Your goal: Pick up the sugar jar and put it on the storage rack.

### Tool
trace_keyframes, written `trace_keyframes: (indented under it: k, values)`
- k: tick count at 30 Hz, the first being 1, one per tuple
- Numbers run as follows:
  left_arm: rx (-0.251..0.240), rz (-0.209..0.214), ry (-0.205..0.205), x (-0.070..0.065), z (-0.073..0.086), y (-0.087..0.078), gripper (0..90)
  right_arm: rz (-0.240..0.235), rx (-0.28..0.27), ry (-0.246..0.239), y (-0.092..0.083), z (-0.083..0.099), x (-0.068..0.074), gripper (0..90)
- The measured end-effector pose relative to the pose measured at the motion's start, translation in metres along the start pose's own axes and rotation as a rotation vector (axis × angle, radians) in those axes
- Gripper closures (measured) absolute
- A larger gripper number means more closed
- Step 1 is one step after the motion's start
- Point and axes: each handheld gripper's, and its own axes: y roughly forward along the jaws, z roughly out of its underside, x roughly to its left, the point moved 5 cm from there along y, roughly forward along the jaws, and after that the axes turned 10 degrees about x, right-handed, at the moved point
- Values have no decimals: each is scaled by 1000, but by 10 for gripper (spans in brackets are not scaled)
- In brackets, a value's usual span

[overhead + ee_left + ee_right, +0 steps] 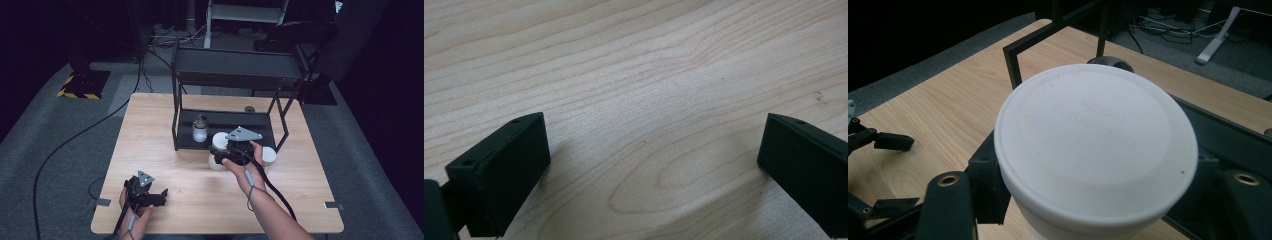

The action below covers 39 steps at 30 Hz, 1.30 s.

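Presently the white tub [1095,150] sits clamped between the jaws of the right claw [231,156], which pinches it on both sides just under its lid. That lid carries raised, same-colour lettering, seen upside down in the right gripper view and too faint to read with certainty. In the high view the tub [218,162] lies at the front edge of the black metal rack [227,75], just before its lower shelf, partly hidden under the right claw and the hand that bears it.

Just beside the tub, toward the rack, stands a second white tub [219,139]; a third white tub [269,155] stands on the far side of the right hand, near the rack's front leg. On the rack's lower shelf, behind the held tub, stands a small clear jar [200,128] with a dark lid and white contents. A small dark round object [249,109] rests on the counter [150,150] behind the rack; what it is cannot be told.

The left claw [150,196] hangs low over the counter's near edge, well apart from the rack, its jaws spread wide with bare wood grain between them.

No brand mark or legible label appears on the jar, the rack or the other tubs.
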Motion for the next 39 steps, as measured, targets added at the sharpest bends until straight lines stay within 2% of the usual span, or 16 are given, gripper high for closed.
trace_keyframes:
  k: [14, 39]
  values:
    - [-1, 0, -1, 0, 0, 0, 4, 12, -11, 3, -4, -9, -8, 342]
    - [-1, 0, -1, 0, 0, 0, 4, 38, -18, 26, -3, -26, -34, 342]
